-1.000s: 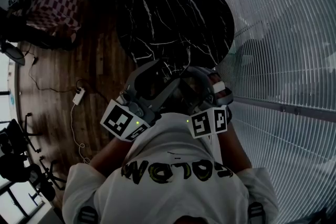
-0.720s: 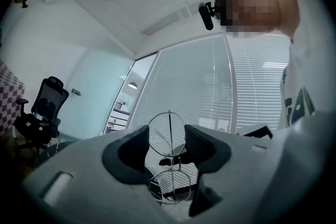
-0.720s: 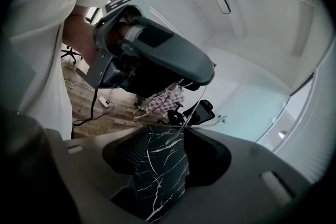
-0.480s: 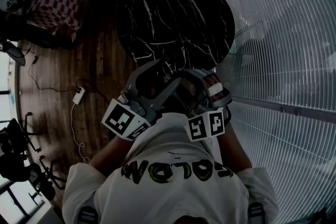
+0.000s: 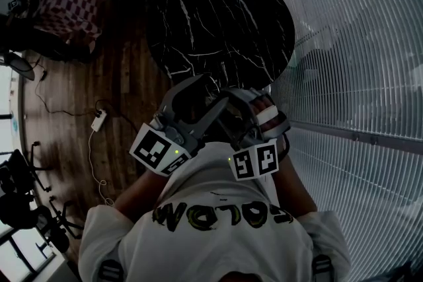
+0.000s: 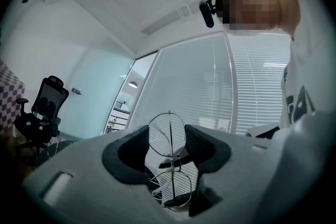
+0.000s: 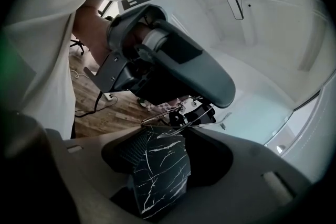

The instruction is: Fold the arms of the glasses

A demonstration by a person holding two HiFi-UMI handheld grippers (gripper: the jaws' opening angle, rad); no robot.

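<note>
Thin wire-framed glasses stand on end between the pads of my left gripper, which is shut on them near the bridge, one lens above the other. In the right gripper view the glasses sit at the tip of the grey left gripper, with a thin arm sticking out to the right. My right gripper is just below them; its jaws are opening wide and hold nothing. In the head view both grippers, left and right, meet close to the person's chest, and the glasses are too dark to make out.
A round black marble table lies just beyond the grippers. Window blinds fill the right side. On the wooden floor to the left are a power strip with cable and office chairs. A checked cloth lies far left.
The right gripper has rolled, and its marker cube has shifted down and to the left. The left gripper has kept still.
</note>
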